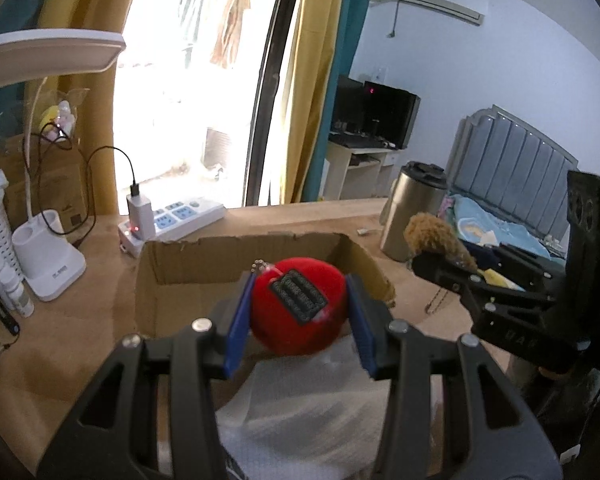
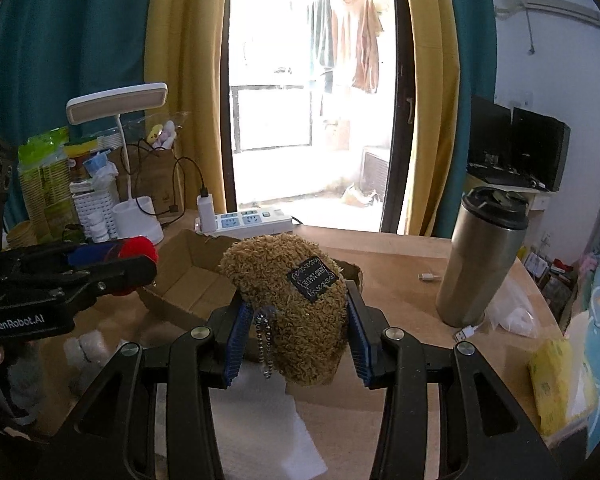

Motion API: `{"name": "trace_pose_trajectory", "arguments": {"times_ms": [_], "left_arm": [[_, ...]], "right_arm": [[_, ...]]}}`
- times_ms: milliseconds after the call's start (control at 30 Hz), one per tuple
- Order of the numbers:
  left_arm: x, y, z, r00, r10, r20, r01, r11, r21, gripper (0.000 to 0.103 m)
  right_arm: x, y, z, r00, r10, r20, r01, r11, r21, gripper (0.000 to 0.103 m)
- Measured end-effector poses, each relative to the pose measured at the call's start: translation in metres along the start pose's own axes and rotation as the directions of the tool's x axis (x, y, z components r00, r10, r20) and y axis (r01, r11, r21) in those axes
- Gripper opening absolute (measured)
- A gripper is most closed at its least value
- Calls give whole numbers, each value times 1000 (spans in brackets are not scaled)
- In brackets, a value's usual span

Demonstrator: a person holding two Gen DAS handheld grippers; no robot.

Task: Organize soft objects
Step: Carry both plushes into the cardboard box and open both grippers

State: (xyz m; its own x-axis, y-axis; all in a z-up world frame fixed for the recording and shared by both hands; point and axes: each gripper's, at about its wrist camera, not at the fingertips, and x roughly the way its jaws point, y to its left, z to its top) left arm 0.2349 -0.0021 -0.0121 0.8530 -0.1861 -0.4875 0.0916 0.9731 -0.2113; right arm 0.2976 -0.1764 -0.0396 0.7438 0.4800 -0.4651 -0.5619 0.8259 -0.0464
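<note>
My left gripper point(image 1: 298, 318) is shut on a round red plush point(image 1: 296, 308) with a black patch and a small bead chain, held above the open cardboard box point(image 1: 204, 264). In the right wrist view, my right gripper point(image 2: 296, 332) is shut on a shaggy brown plush point(image 2: 288, 300) with a black patch and a dangling bead chain, just in front of the cardboard box point(image 2: 188, 280). The brown plush point(image 1: 436, 240) in the right gripper also shows at the right of the left wrist view. The red plush point(image 2: 138, 250) in the left gripper shows at the left of the right wrist view.
A steel tumbler point(image 2: 484, 256) stands right of the box. Behind the box lie a power strip point(image 1: 176, 220) and a white desk lamp point(image 1: 48, 256), with a white basket point(image 2: 94, 208) and packets at the far left. White foam sheet point(image 1: 300, 412) lies near me. A yellow tissue pack point(image 2: 560, 384) sits at the right.
</note>
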Motion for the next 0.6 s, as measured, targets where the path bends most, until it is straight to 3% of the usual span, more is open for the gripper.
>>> {"name": "trace_pose_trajectory", "arguments": {"times_ms": [600], "left_arm": [[61, 10, 14, 1000, -8, -28, 7, 1000, -22, 46]], "right_arm": [[60, -10, 10, 998, 40, -42, -40, 999, 21, 48]]}}
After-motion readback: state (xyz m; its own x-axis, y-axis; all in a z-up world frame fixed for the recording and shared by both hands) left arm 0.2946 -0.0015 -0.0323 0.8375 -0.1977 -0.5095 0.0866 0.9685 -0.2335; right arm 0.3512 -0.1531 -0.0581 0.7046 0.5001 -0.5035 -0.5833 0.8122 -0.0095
